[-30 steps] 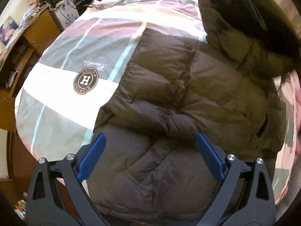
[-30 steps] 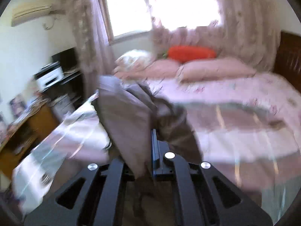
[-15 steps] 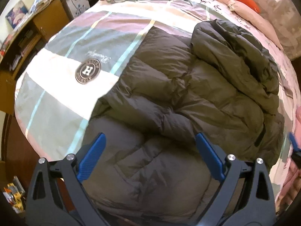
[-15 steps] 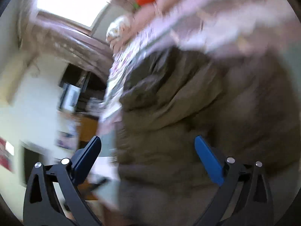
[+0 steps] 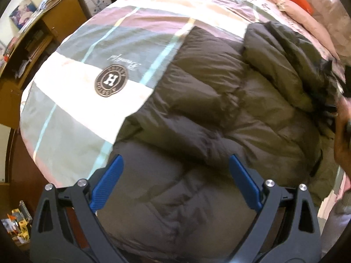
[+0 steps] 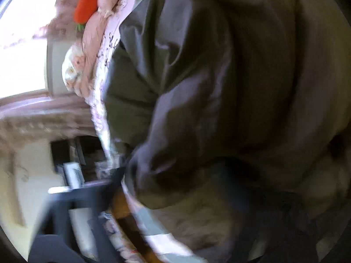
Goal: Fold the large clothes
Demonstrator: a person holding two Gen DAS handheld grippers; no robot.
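While puffer jacket (image 5: 219, 114) is lying half-folded on bed's patchwork duvet (image 5: 87, 100), left gripper (image 5: 175, 182) is being held spread wide above hem, likely for next fold; right gripper's state cannot be told, view blurred.

Daylit; window (image 6: 19, 43) glare; right view heavily blurred, perhaps motion.

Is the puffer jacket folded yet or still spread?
Partly folded: one section of the jacket lies doubled over its top-right part, the rest flat on the bed cover.

Wooden desk (image 5: 54, 28) beside bed (image 5: 87, 100); bright window (image 6: 19, 50).
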